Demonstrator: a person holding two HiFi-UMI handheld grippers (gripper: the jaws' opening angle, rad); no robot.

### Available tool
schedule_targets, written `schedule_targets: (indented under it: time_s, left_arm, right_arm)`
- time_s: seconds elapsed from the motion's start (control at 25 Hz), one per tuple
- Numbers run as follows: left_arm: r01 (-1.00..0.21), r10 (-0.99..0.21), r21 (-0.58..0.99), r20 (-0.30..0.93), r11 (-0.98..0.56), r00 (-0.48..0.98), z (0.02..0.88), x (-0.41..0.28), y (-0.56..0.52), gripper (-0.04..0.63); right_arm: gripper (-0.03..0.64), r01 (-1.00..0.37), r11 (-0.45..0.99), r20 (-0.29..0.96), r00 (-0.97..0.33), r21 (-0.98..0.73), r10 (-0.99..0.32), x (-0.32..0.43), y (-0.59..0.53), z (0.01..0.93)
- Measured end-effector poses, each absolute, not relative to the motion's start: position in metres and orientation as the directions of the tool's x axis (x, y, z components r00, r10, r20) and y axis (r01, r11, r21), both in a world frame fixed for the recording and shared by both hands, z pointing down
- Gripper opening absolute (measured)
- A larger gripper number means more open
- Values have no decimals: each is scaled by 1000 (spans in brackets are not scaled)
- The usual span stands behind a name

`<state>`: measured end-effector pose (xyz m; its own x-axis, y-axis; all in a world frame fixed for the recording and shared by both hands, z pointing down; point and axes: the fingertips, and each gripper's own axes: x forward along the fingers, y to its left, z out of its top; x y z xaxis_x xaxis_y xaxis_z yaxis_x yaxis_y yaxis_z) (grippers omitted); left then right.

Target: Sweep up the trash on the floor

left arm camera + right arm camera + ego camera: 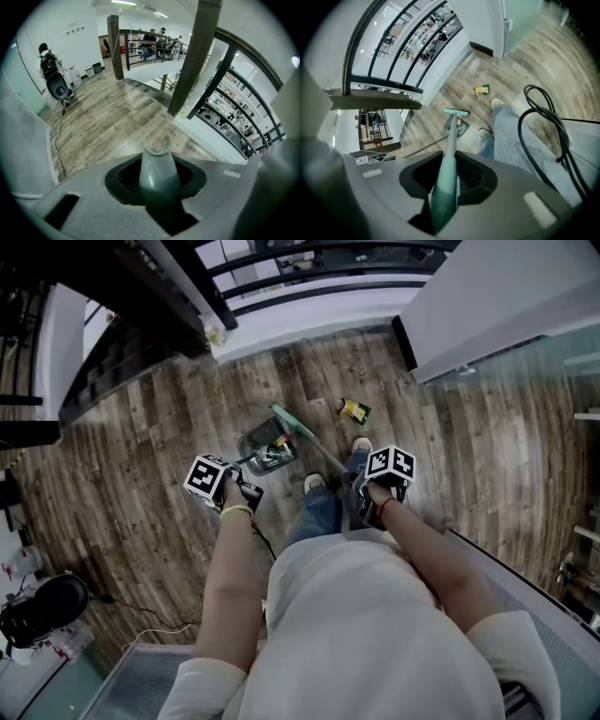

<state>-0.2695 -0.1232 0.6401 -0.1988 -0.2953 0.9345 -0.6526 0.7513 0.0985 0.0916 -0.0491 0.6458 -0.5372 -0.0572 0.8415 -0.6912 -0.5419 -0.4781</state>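
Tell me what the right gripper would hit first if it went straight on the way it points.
Likely the wooden floor by the dustpan: the right gripper, shut on the broom handle, points down it toward the broom head there. Depth is unclear.

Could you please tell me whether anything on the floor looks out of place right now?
Yes: a yellow-green wrapper lies loose on the wooden floor, beyond the head of the broom and outside the dustpan, which already holds some litter. Nothing looks damaged.

Wood-plank floor (141,474) matt; broom handle (451,140) smooth plastic.
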Motion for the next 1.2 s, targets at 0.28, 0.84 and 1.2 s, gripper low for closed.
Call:
schedule_targets:
  time_s: [0.28,0.84,1.2]
  left_arm:
    - [-653,-301,104,933,750,-197,640,-273,-124,123]
    - [-652,-307,109,931,751,-198,639,-270,-124,126]
    - [-646,-305,110,931,756,-199,639,-268,-131,129]
  right_arm:
    - [95,-686,-560,860,-500,-465,-103,118,-74,647]
    - [95,-669,-600,886,-431,-440,-170,166,-140,653]
    - [95,-705,-590,910,-388,-394,-144,172,-169,673]
